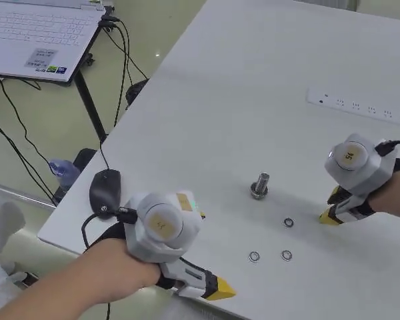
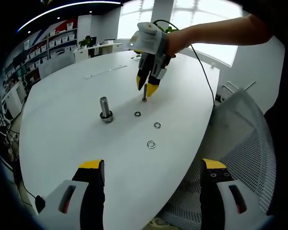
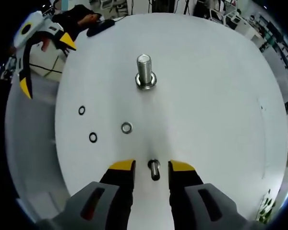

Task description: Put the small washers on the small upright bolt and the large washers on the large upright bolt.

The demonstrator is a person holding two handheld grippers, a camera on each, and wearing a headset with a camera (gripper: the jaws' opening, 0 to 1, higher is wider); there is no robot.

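Right hand-held gripper point(image 3: 152, 165), jaws apart, straddled the small upright bolt point(image 3: 154, 170) on the tabletop point(image 3: 211, 96); a gentle grip low on its shank would have left the tip free for the three small washers point(image 3: 126, 128) lying loose nearby.

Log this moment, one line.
left tool open, empty | right tool open, astride small bolt | three washers loose | large bolt upright

On the bench point(image 1: 253, 100) before you, the large bolt point(image 1: 260, 185) stands upright. Three washers point(image 1: 289, 222) lie nearer you, with the small bolt point(image 3: 154, 169) to their right.
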